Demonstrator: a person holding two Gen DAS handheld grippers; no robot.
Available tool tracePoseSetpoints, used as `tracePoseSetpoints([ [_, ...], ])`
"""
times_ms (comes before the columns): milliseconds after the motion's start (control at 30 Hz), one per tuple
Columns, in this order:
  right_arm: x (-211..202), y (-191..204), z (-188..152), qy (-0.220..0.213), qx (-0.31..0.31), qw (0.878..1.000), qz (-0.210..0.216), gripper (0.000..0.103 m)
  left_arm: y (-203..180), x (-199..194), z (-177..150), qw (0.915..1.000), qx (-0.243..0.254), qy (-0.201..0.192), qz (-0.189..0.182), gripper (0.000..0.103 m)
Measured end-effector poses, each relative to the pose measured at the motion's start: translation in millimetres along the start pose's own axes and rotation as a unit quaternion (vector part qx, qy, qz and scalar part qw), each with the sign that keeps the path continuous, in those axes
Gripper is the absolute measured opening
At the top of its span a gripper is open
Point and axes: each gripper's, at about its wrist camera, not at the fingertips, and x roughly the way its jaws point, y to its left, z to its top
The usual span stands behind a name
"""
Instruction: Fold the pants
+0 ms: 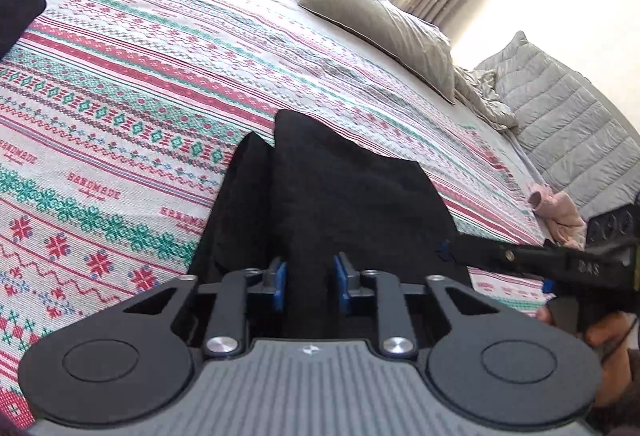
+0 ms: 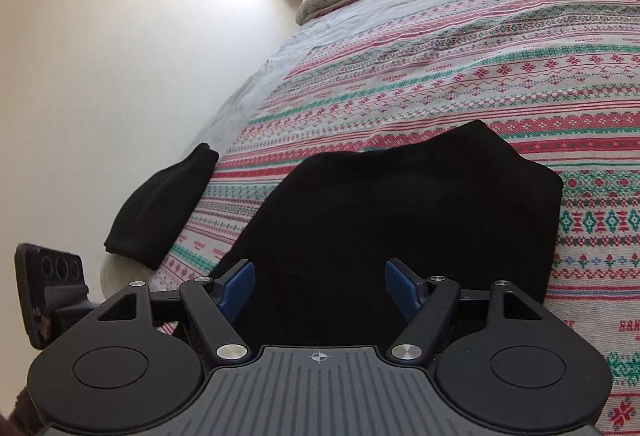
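Black pants (image 1: 340,188) lie partly folded on a patterned bedspread (image 1: 140,84). My left gripper (image 1: 310,276) sits at their near edge, and its blue pads stand narrowly apart with black cloth filling the gap between them. In the right wrist view the same pants (image 2: 400,216) spread out as a dark block in front of my right gripper (image 2: 322,288), whose jaws are wide open just above the near edge with nothing pinched. The right gripper's black finger (image 1: 500,256) reaches in from the right, next to the pants.
A second folded black garment (image 2: 160,208) lies near the bed's edge by the white wall. Grey pillows (image 1: 380,24) and a rumpled duvet line the head of the bed. A small pink garment (image 1: 560,212) and a grey quilted cover (image 1: 560,116) sit at the right side.
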Motion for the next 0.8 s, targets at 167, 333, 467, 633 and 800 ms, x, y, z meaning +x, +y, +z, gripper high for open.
tracePoseSetpoints([
  [167, -7.2, -6.6, -13.0, 0.010, -0.021, 0.999, -0.029, 0.073, 3.7, -1.9, 0.6, 0.9996, -0.019, -0.019, 0.011, 0.023],
  [333, -17.9, -14.9, -18.4, 0.008, -0.024, 0.999, -0.038, 0.073, 6.6, -12.9, 6.2, 0.9985, -0.037, -0.040, 0.011, 0.023],
  [467, -25.6, -22.3, -21.5, 0.005, -0.027, 0.999, -0.046, 0.076, 14.3, -11.1, 6.1, 0.9970, -0.050, -0.048, 0.035, 0.023],
  [633, -32.0, -30.9, -26.3, 0.013, -0.030, 0.998, -0.060, 0.078, 8.6, -5.6, 7.2, 0.9966, -0.010, -0.037, 0.073, 0.055],
  [800, -36.9, -35.3, -29.1, 0.017, -0.035, 0.997, -0.074, 0.079, -7.5, -4.1, 13.5, 0.9938, 0.068, -0.030, 0.083, 0.099],
])
